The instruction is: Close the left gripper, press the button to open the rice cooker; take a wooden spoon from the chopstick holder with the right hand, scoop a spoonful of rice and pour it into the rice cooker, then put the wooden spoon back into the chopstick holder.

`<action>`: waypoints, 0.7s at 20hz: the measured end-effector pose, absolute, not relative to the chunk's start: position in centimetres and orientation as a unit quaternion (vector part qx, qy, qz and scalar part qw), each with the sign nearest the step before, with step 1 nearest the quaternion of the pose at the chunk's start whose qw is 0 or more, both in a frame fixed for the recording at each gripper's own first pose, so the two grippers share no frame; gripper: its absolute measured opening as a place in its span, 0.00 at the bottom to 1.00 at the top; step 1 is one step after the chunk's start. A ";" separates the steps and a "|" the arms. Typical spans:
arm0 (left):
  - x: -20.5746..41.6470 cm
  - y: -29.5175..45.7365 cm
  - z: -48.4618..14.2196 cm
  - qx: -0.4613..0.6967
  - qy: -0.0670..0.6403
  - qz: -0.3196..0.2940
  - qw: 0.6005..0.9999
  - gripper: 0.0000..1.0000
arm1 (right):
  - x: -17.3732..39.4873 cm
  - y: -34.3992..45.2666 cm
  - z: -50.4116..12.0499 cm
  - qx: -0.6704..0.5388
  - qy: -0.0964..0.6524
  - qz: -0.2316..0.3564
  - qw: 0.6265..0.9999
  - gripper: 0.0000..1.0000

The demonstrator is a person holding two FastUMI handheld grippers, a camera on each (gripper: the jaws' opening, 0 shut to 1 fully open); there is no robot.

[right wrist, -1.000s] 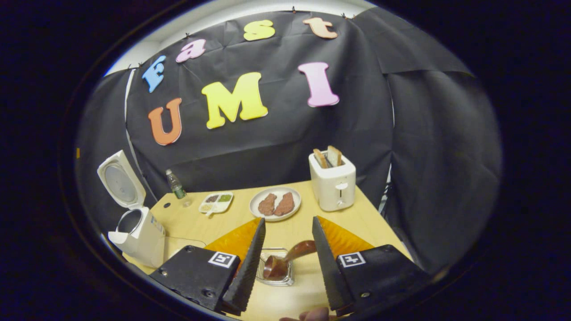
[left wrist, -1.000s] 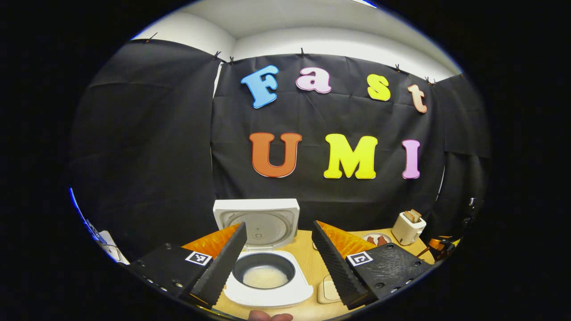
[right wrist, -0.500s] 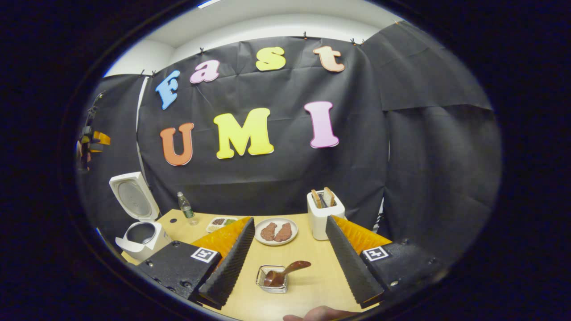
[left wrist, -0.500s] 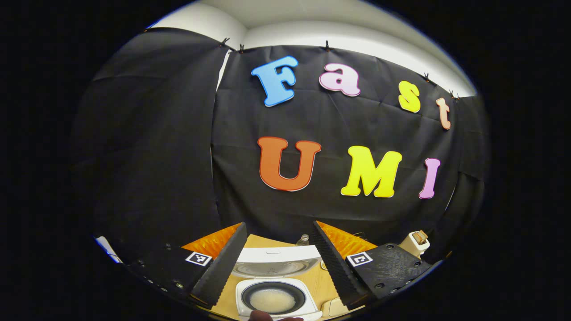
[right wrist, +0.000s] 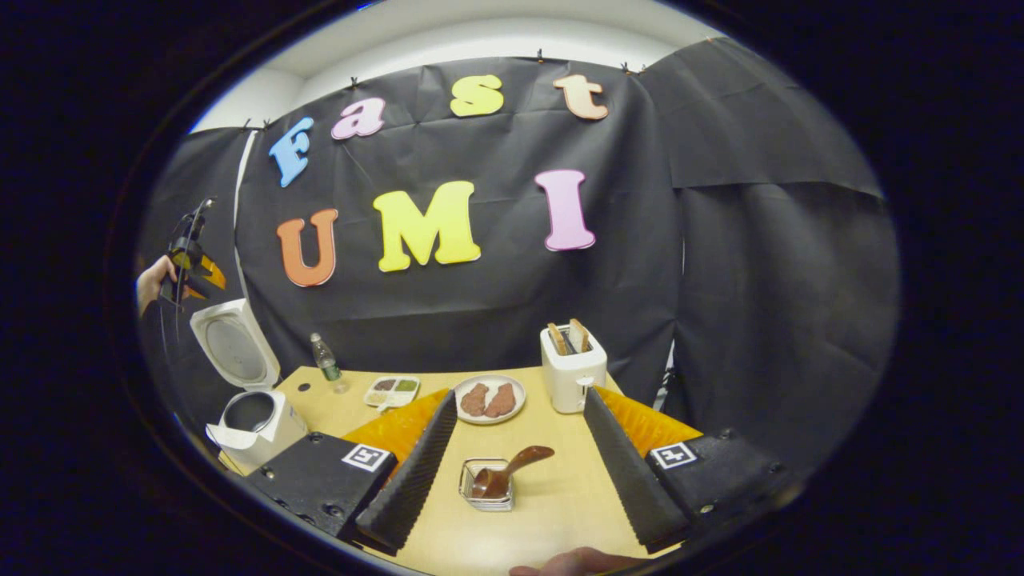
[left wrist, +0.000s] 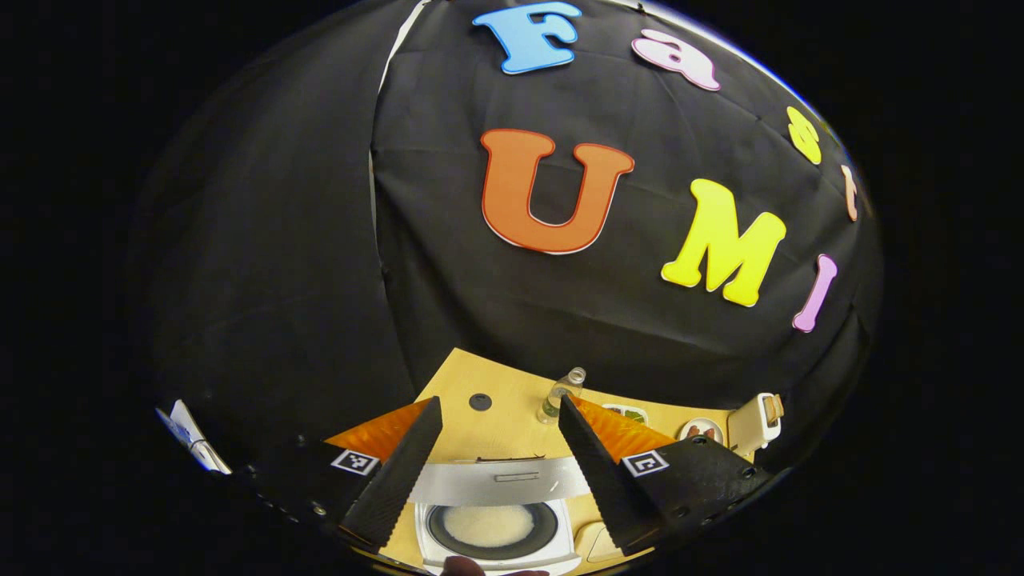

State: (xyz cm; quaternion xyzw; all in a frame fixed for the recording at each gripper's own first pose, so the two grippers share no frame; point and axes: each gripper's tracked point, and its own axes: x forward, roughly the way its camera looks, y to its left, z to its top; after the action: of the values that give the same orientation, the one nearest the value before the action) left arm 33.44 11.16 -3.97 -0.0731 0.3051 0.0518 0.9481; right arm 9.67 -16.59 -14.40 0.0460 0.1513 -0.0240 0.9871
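Observation:
The white rice cooker (left wrist: 496,552) stands open below my left gripper (left wrist: 499,400), its lid (left wrist: 500,482) raised and seen edge-on, with white rice (left wrist: 488,524) in the dark pot. The left gripper's jaws are open and hold nothing. In the right gripper view the cooker (right wrist: 254,420) sits at the table's left end, and the left gripper (right wrist: 192,264) hovers above it in a hand. A brown wooden spoon (right wrist: 512,466) leans in a small clear holder (right wrist: 484,494) on the table. My right gripper (right wrist: 520,394) is open above and behind the holder, touching nothing.
On the wooden table (right wrist: 560,512) stand a white toaster (right wrist: 572,370) with bread, a plate of meat (right wrist: 488,398), a small divided dish (right wrist: 390,392) and a water bottle (right wrist: 325,360). A beige object (left wrist: 596,544) lies right of the cooker. Black cloth walls surround the table.
The left gripper has risen and tipped to look down over the open cooker. The right gripper has drawn back from the spoon and holder and opened wider.

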 end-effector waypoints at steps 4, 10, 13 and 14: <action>32.8 10.7 -6.0 -0.053 0.335 0.051 0.939 0.95 | 10.6 -15.3 -14.1 0.046 0.154 -0.009 0.987 1.00; 31.7 10.5 -7.2 -0.050 0.348 0.059 0.934 0.96 | 11.9 -14.3 -12.8 0.050 0.145 0.009 0.988 1.00; 29.6 9.8 -7.8 -0.047 0.370 0.057 0.926 0.97 | 12.5 -13.3 -12.3 0.045 0.141 0.028 0.989 1.00; 28.9 9.2 -8.0 -0.053 0.376 0.050 0.924 0.97 | 12.5 -12.6 -12.5 0.046 0.144 0.037 0.988 1.00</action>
State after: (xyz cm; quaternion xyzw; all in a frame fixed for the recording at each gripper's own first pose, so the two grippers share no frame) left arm 28.89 9.18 -7.97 -0.0526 0.3758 0.0498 0.9239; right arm 12.55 -12.61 -12.47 0.0461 0.1441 0.0365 0.9878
